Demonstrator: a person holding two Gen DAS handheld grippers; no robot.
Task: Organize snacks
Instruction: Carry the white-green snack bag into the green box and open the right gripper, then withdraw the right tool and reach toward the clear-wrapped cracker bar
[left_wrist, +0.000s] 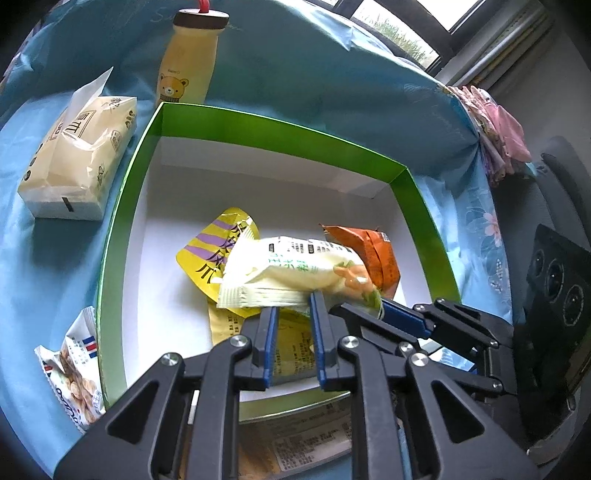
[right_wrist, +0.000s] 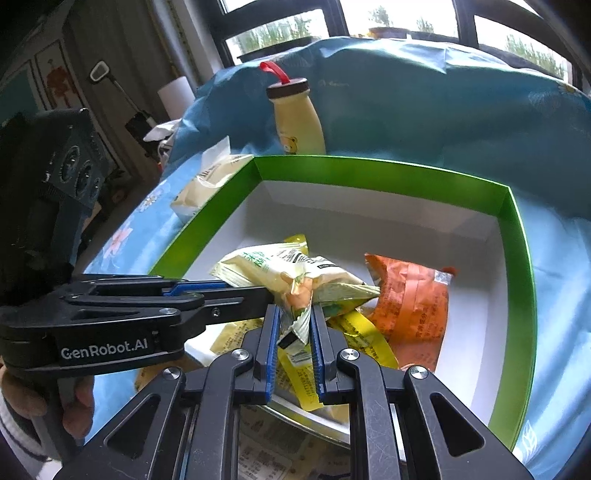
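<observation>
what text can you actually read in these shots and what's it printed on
"GenRobot.AI": white lettering on the side of the left gripper, seen from the right wrist view.
Large Chinese characters on the yellow packet, pale packet and tissue pack: not reliably readable.
Small print on the orange packet, bear bottle: too blurred.

Just beyond my left gripper's (left_wrist: 293, 310) blue pads, a pale cream packet (left_wrist: 288, 273) printed with green characters and orange shapes lies over a yellow pouch (left_wrist: 207, 254) striped in purple. To its right I see an orange wrapper (left_wrist: 373, 258). The box (left_wrist: 125, 206) around them shows bright green walls and a white floor. Farther ahead I make out a yellow bottle (left_wrist: 184, 62), brown-capped, bearing a bear. A blue floral cloth (left_wrist: 476, 218) lies underneath.
</observation>
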